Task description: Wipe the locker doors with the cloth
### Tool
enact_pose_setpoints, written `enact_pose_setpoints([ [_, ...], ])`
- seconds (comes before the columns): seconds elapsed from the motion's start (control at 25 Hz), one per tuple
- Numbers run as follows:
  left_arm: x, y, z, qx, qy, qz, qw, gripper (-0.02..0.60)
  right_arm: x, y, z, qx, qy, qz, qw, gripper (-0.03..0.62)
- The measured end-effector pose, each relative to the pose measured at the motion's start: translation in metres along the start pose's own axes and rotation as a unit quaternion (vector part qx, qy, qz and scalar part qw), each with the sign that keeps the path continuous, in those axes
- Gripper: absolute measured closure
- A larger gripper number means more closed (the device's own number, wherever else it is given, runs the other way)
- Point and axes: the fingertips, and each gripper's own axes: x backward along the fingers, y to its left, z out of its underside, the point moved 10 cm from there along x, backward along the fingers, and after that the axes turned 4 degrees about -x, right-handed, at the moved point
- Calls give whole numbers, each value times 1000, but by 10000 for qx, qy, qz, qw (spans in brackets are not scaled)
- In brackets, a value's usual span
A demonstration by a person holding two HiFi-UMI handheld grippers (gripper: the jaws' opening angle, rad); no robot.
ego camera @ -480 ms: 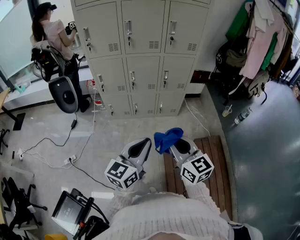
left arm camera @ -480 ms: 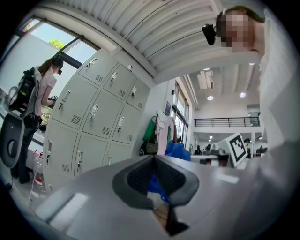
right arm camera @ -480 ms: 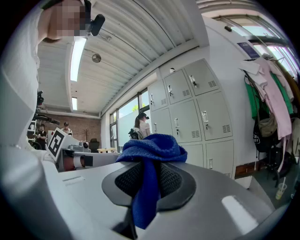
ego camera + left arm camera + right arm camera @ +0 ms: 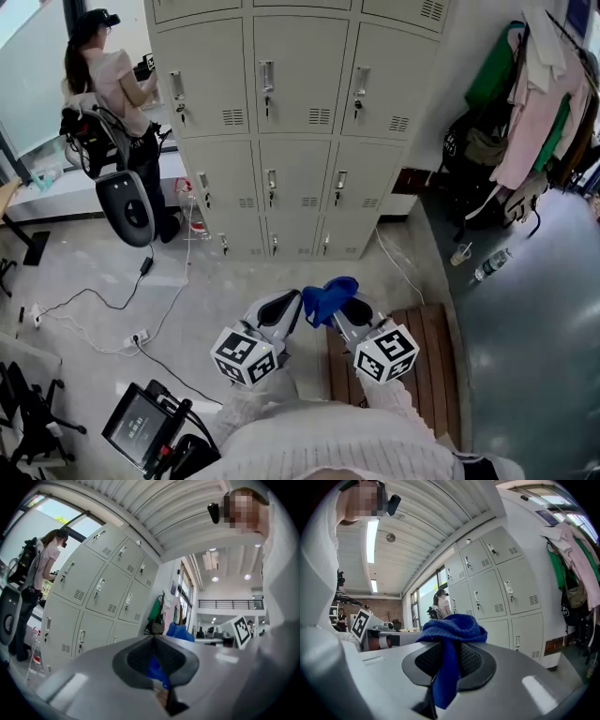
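R gripper (image 4: pixel 341 304) sits low centre of the frame, jaws clamped on the blue cloth (image 4: pixel 328 292). The cloth bunches over the tips, and in the right gripper view a tail of it (image 4: pixel 446 677) hangs down between the pads. L gripper (image 4: pixel 288 303) is just beside it on the left with its jaws closed together & nothing pinched. In the left gripper view a bit of blue shows through the slit lower down, which looks like the cloth beyond. Both grippers point up-frame toward the grey lockers (image 4: pixel 300 122), which fill the top centre & stand well apart from the cloth. The doors are all shut, w/ small handles & vent slots. A 2nd person (image 4: pixel 112 84) stands upper left at the end of the locker bank, facing it. A slatted wood platform (image 4: pixel 427 356) lies on the floor lower right, under the R gripper. Clothes (image 4: pixel 544 103) hang at upper right, w/ a bottle (image 4: pixel 491 264) on the floor below them. Cables (image 4: pixel 103 309) trail across the floor at left
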Motion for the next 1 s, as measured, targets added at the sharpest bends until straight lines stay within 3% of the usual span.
enact_pose_setpoints([
  [0.28,-58,89,-26,-125,-70,211,9997,575,-94,-48,-31,153,-98,369,9992,539],
  [0.64,-146,228,-88,-484,-167,525,9973,575,-231,-112,-97,396,-561,508,9963,539],
  [1.0,-199,273,-98,-288,-243,706,9968,575,-279,-150,-106,305,-323,615,9971,539],
])
